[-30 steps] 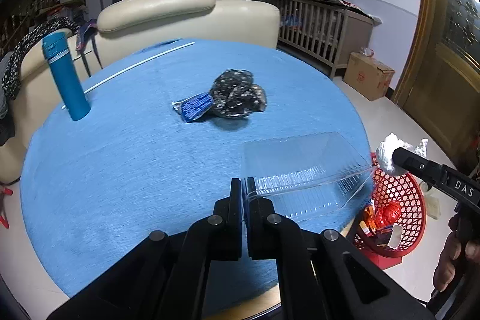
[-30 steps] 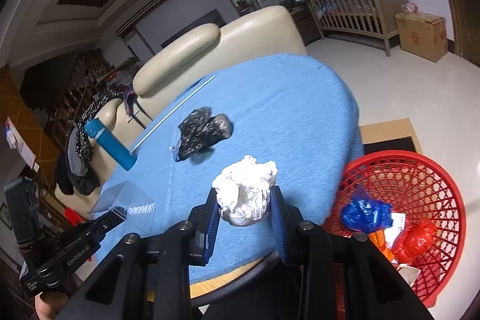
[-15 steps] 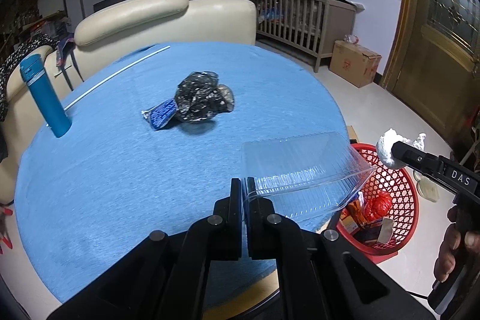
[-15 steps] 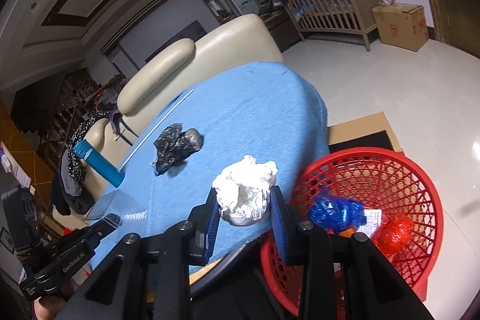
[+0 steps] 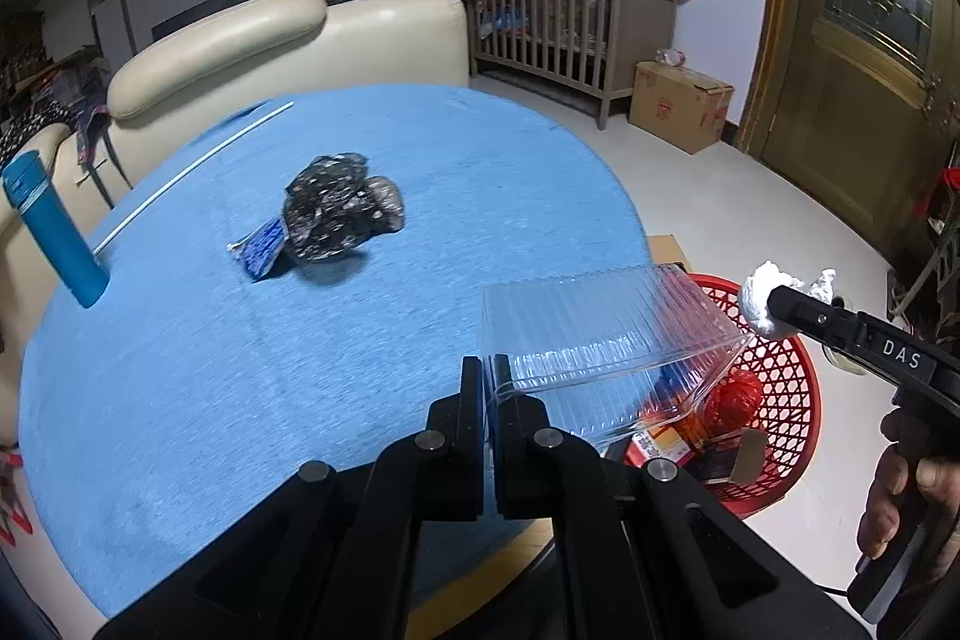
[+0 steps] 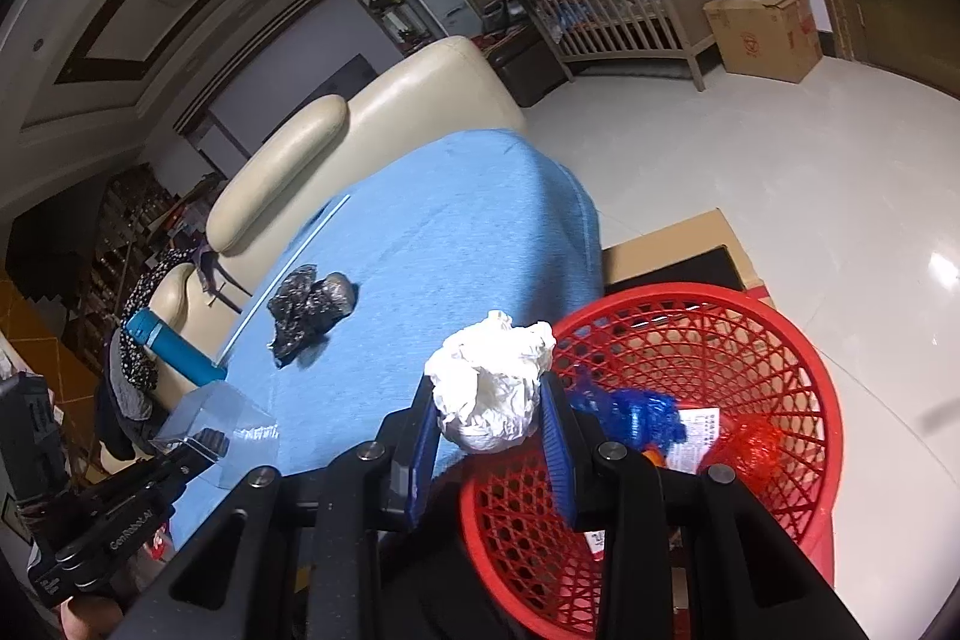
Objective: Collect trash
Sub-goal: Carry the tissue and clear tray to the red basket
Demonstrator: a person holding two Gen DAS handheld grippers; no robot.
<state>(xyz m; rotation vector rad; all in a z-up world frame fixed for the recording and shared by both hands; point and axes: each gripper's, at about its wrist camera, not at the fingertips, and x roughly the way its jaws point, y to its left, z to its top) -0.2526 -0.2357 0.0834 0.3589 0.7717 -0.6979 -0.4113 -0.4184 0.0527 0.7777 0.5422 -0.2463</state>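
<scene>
Left wrist view
Left hand-held gripper [image 5: 489, 382]: jaws closed, pinching the rim of a clear tray [image 5: 606, 346].
Tray: held over the desk [image 5: 240, 370] edge, far end above the red basket [image 5: 786, 400].
Desk trash: black bag [image 5: 339, 208] touching a blue wrapper [image 5: 261, 250], mid-desk.
Other: blue bottle [image 5: 51, 232] upright at left edge.

Right wrist view
Right hand-held gripper [image 6: 489, 430]: jaws clamped on a white paper wad [image 6: 489, 388].
Wad: over the basket [image 6: 798, 340] rim, beside the desk [image 6: 450, 220] edge.
Basket contents: blue and red wrappers, printed paper.
</scene>
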